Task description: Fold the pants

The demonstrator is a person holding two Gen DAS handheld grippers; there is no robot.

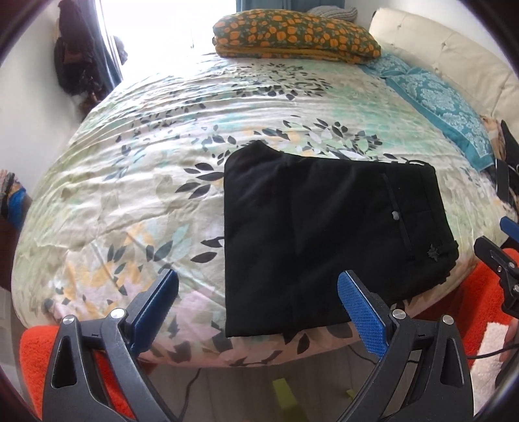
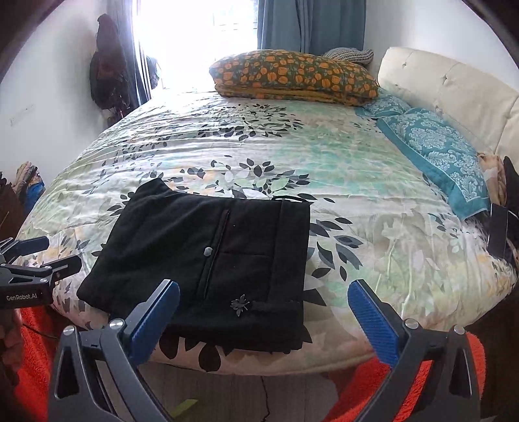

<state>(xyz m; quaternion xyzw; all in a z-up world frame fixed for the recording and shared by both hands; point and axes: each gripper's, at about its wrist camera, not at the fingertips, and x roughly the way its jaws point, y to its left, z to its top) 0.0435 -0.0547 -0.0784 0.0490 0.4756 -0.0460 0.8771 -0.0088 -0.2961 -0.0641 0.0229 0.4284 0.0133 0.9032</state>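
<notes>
Bedroom w/ bright window at the back, blue curtain (image 2: 311, 26) beside it, dark clothes (image 2: 108, 65) hanging on the left wall. We look across a bed (image 2: 373, 181) covered in a pale leaf-print quilt, cream padded headboard (image 2: 454, 94) on the right. At the far end sits an orange-flower pillow (image 2: 292, 76); a teal patterned pillow (image 2: 434, 152) lies along the headboard side. Orange rug (image 1: 480, 292) shows below the near bed edge. Our black pants (image 2: 201, 259) lie folded into a flat rectangle at the near edge of the bed, button and back pocket facing up. Left gripper (image 1: 258, 305) hangs spread wide, nothing in it, just short of the pants' near edge. Right gripper (image 2: 264, 315) also spread wide & holding nothing, above the near edge
</notes>
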